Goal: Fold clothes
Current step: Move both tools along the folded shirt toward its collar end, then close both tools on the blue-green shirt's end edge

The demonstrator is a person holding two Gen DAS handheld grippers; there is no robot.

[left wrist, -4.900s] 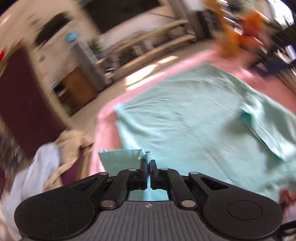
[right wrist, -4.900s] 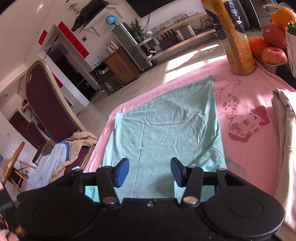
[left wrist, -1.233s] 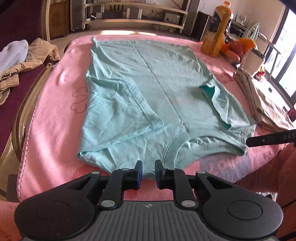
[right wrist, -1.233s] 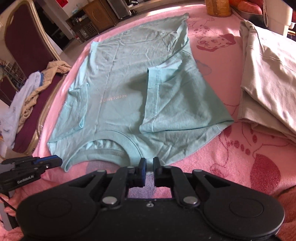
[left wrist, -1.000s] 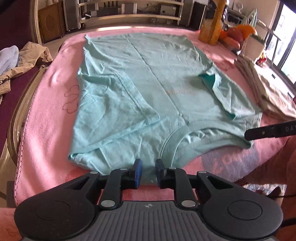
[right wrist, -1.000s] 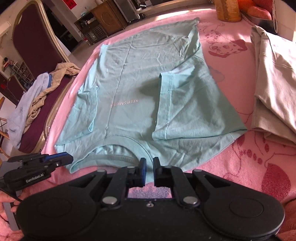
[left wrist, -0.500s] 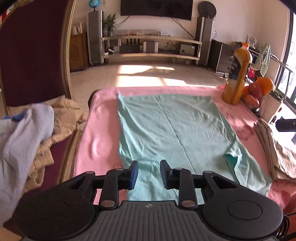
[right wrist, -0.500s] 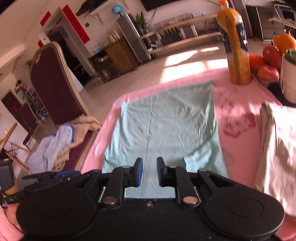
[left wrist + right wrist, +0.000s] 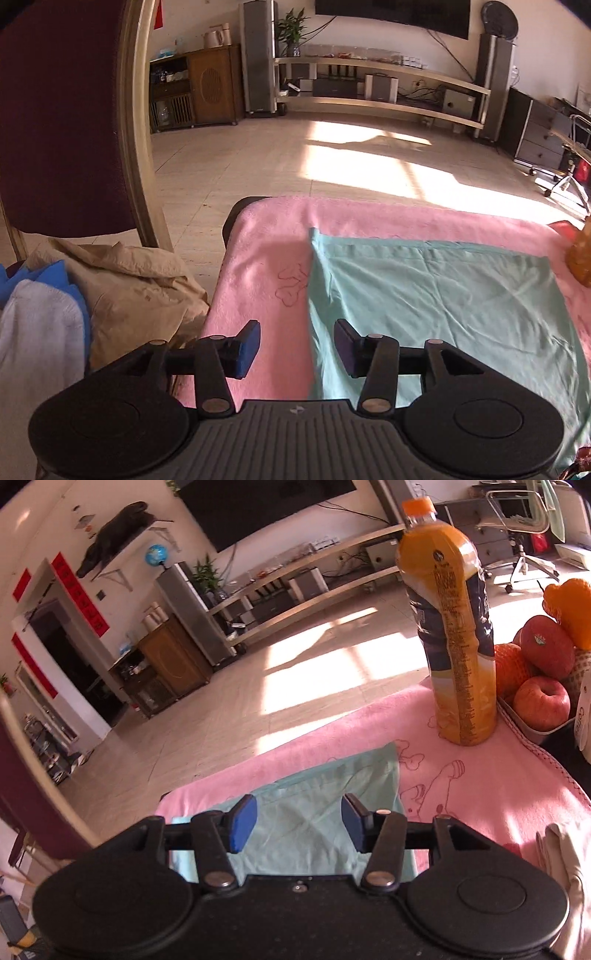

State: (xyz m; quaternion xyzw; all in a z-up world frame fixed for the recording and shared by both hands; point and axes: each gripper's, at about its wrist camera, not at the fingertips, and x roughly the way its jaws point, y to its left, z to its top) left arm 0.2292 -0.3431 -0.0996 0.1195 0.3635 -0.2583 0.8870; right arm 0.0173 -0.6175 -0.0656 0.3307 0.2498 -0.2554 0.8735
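A mint-green T-shirt (image 9: 443, 302) lies flat on the pink blanket (image 9: 266, 258) that covers the table; only its far hem end shows. My left gripper (image 9: 297, 345) hovers over the shirt's left edge, jaws opening, nothing between them. In the right wrist view the same shirt (image 9: 325, 805) shows its far right corner near the blanket's edge. My right gripper (image 9: 299, 821) hangs above that end of the shirt, jaws opening and empty.
A tall orange juice bottle (image 9: 450, 635) and a tray of apples and oranges (image 9: 543, 679) stand at the far right. A folded beige garment (image 9: 565, 867) lies at the right. A maroon chair (image 9: 70, 122) at the left holds beige (image 9: 129, 291) and pale blue clothes (image 9: 37, 350).
Both grippers have travelled from the shirt's collar end toward its far hem and risen. Their jaws, nearly shut a second ago, now stand apart.
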